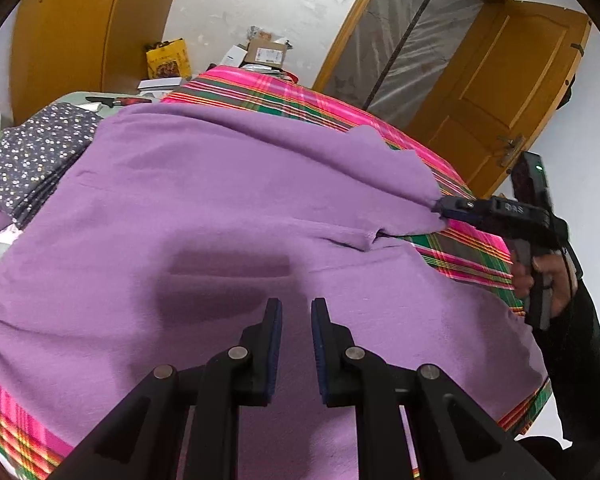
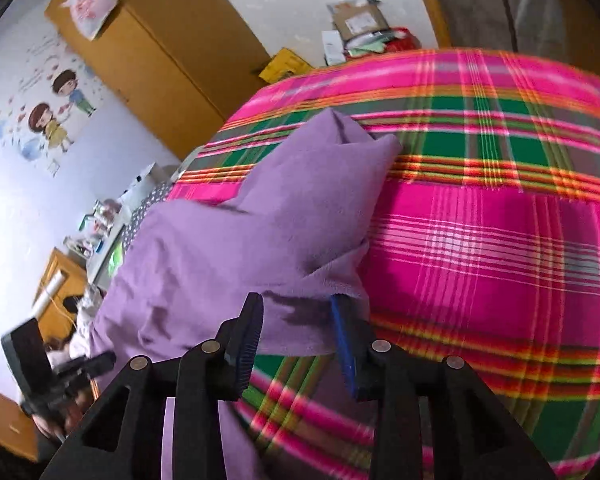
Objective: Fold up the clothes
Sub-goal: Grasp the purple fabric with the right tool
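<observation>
Purple knit cloth, one garment (image 1: 220, 216), lies spread over a bed's pink, green and orange plaid blanket (image 2: 500, 240). One folded navy floral garment (image 1: 32, 156) sits beside it at the left in the left wrist view. The left gripper (image 1: 296, 308) hovers over the purple garment, jaws apart and empty. The right gripper (image 2: 296, 312) has a flap of the garment's edge lying between its jaws, which stand apart without pinching it. Beyond the bed stand one yellow printed bag (image 1: 168, 60) and one cardboard box (image 1: 266, 54) (its label too small to read).
</observation>
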